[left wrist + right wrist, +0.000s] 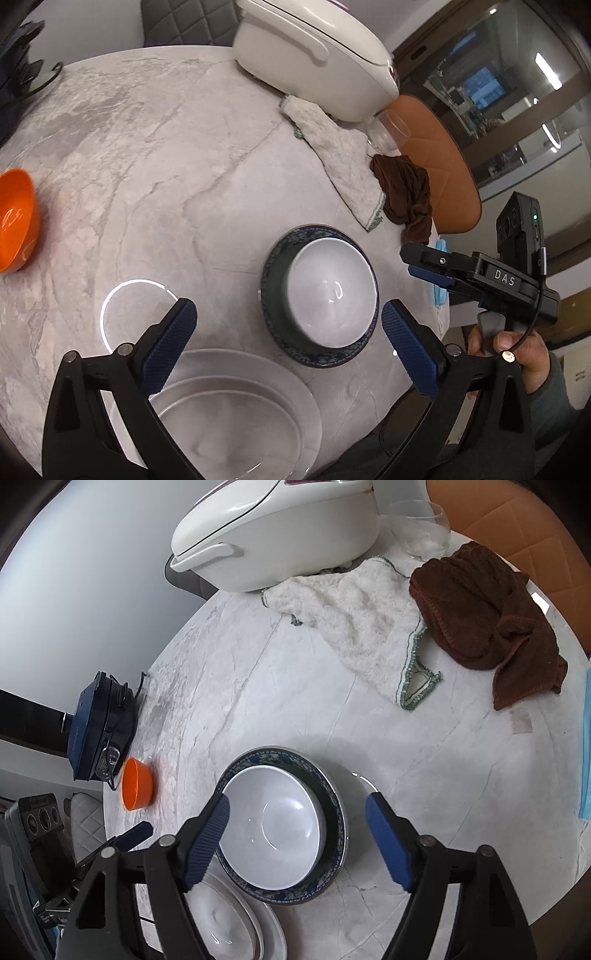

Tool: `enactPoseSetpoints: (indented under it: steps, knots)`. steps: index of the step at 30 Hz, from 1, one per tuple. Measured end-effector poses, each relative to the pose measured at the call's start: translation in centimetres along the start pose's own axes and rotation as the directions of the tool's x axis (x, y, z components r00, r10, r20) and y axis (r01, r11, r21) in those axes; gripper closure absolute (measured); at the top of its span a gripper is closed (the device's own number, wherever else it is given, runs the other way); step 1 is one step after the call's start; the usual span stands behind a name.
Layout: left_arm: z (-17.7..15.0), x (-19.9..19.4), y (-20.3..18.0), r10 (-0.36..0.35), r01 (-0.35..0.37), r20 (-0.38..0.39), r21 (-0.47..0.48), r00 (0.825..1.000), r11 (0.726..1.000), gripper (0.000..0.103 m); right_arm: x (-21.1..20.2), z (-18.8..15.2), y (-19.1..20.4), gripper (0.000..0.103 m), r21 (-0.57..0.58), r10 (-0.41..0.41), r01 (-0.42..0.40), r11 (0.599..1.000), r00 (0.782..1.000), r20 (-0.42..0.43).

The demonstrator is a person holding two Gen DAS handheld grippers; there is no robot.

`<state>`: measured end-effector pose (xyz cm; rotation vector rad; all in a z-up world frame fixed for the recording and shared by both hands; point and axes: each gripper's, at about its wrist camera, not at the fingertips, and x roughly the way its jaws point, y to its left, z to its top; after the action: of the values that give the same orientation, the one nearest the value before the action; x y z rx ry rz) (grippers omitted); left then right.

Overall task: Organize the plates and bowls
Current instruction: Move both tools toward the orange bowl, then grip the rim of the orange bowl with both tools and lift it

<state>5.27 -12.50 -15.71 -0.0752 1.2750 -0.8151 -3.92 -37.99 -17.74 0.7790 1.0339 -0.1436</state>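
Observation:
A white bowl point(332, 291) point(273, 823) sits nested in a dark blue patterned dish point(280, 332) point(334, 812) on the marble table. My left gripper point(289, 303) hangs open above the table, its jaws wide and empty. Below it lie stacked white plates point(236, 413) point(229, 930). My right gripper point(297, 801) is open over the nested pair and touches nothing; in the left wrist view the right gripper point(417, 264) shows from the side, held by a hand. An orange bowl point(16, 218) point(138, 788) stands alone at the left edge.
A white rice cooker point(314, 55) point(277, 531) stands at the back with a glass point(388, 133) beside it. A white cloth point(354, 627), a brown cloth point(487, 620) and a blue face mask point(585, 746) lie to the right. A dark blue device point(99, 727) sits at the left rim.

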Motion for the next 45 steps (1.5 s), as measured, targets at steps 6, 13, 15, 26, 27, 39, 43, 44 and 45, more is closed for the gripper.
enactPoseSetpoints:
  steps: [6,13,15,26,27,39,43,44,45]
  knots:
    - [-2.6,-5.7,6.9,0.072,-0.054,0.117,-0.147,0.991,0.988,0.001,0.4,-0.3,0.5,0.018,0.014,0.007,-0.007,1.000,1.000,-0.018]
    - [-6.8,-9.9,16.1,0.203,-0.153,0.107,-0.353,0.973,0.923,0.001,1.9,-0.9,3.7,0.018,-0.040,0.039,-0.041,0.998,0.998,-0.050]
    - [-7.8,-11.0,18.3,0.227,-0.164,0.115,-0.398,0.967,0.903,0.001,2.4,-1.0,5.0,0.018,-0.067,0.045,-0.050,0.997,0.997,-0.064]
    - [-6.8,-12.7,27.8,0.300,-0.215,0.082,-0.524,0.950,0.824,0.001,7.6,-0.7,16.5,0.018,-0.214,0.150,-0.191,0.958,0.970,-0.190]
    - [-6.0,-12.7,28.3,0.309,-0.223,0.083,-0.519,0.948,0.825,0.001,8.4,-0.5,17.9,0.018,-0.232,0.157,-0.204,0.951,0.966,-0.206]
    - [1.7,-9.6,32.4,0.293,-0.242,0.073,-0.394,0.953,0.887,0.027,22.1,1.5,27.6,0.035,-0.287,0.149,-0.286,0.914,0.896,-0.419]
    - [2.1,-7.9,32.9,0.246,-0.212,0.048,-0.367,0.968,0.906,0.044,24.2,1.0,28.2,0.049,-0.258,0.202,-0.357,0.898,0.854,-0.479]
    - [2.1,-7.5,33.1,0.235,-0.202,0.049,-0.366,0.971,0.909,0.050,24.5,1.0,28.5,0.050,-0.261,0.208,-0.365,0.894,0.852,-0.481]
    - [2.3,-7.1,33.3,0.220,-0.187,0.048,-0.368,0.974,0.911,0.056,24.7,1.0,28.6,0.051,-0.264,0.202,-0.362,0.894,0.852,-0.483]
